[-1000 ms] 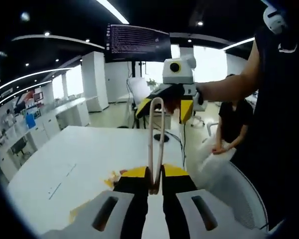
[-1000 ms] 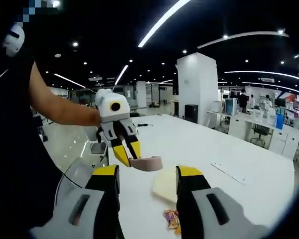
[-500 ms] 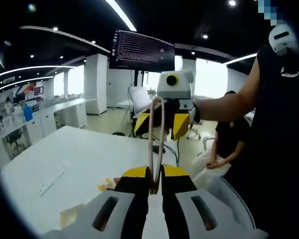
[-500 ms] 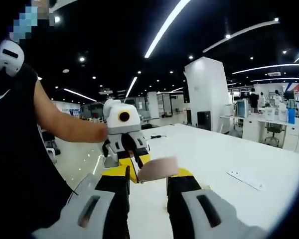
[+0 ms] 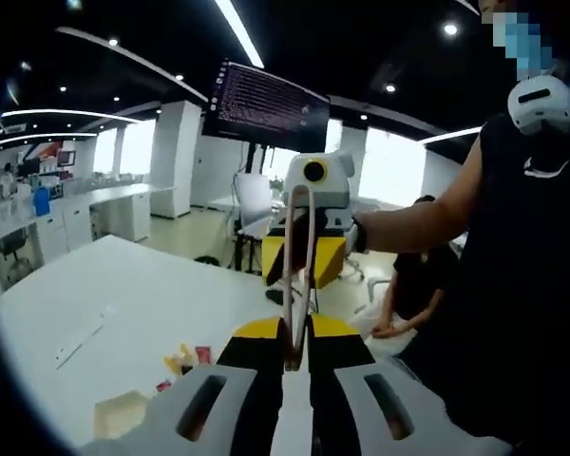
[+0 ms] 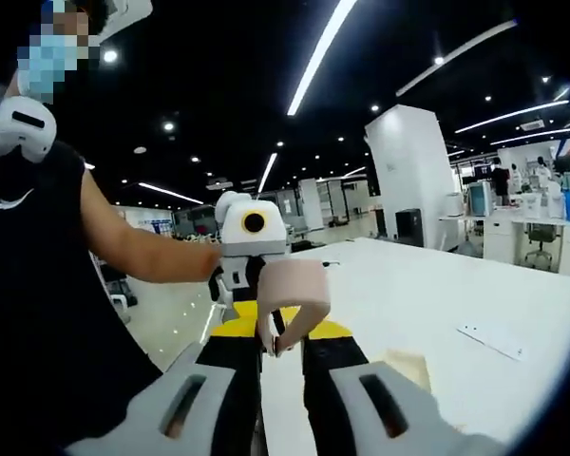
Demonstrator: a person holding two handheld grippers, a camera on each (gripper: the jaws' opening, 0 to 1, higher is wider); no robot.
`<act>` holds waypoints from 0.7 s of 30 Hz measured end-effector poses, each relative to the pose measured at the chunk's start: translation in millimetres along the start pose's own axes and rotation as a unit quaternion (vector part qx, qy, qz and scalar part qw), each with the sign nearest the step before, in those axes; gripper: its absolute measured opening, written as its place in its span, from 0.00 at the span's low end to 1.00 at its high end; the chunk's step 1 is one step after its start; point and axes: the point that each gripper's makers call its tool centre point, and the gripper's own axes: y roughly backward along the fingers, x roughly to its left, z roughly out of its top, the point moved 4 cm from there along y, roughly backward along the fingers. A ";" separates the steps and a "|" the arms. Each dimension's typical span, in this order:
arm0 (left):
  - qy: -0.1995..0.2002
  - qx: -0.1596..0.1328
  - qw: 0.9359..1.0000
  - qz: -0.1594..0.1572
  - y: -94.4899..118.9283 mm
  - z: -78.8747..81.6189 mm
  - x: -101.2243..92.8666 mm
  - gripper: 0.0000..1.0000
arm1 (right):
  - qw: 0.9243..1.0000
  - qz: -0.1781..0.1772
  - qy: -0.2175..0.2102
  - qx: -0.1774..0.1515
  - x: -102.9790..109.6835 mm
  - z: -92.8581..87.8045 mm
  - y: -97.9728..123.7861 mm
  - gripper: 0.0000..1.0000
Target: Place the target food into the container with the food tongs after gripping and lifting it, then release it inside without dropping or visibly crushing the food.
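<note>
**Left gripper view: tongs bridged between two grippers, food down on the counter**

In the left gripper view, the left gripper (image 5: 293,356) is clenched on the lower end of a pair of pale food tongs (image 5: 298,275). The tongs stand nearly straight up from its jaws, long axis running away from the camera. Their looped upper end reaches the right gripper (image 5: 304,255), which faces back from the far side with its yellow jaws at either side of the loop.

In the right gripper view, the right gripper (image 6: 281,342) has its jaws drawn close together around the tongs (image 6: 290,309), whose wide pink band curls above them. It appears to be grasping the tongs, though the exact contact is hard to see. The left gripper (image 6: 250,290) sits directly behind, touching or almost touching the same tool.

Both grippers are lifted well above the white counter (image 5: 123,304). The food lies below and to the left of the left gripper: small yellow and red pieces (image 5: 185,359), with a pale yellowish block (image 5: 119,415) nearer the camera. In the right gripper view, a pale block (image 6: 406,366) sits low on the counter (image 6: 456,294) to the right. Which item is the target, I cannot tell. The left gripper looks nearer the food. The coming move likely calls for lowering the tongs toward it.
</note>
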 end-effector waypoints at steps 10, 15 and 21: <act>0.016 0.016 1.000 -0.012 -2.5 -1.2 -6.2 0.04 | 1.000 0.013 -0.015 0.009 7.8 -8.2 -2.9 0.18; 0.023 0.016 1.000 -0.010 -1.1 -2.1 -2.5 0.03 | 1.000 0.001 -0.025 0.005 3.5 -7.7 -4.0 0.14; 0.022 0.018 1.000 -0.012 -1.7 -0.4 -1.9 0.03 | 1.000 -0.002 -0.018 -0.009 3.3 -3.9 -5.6 0.14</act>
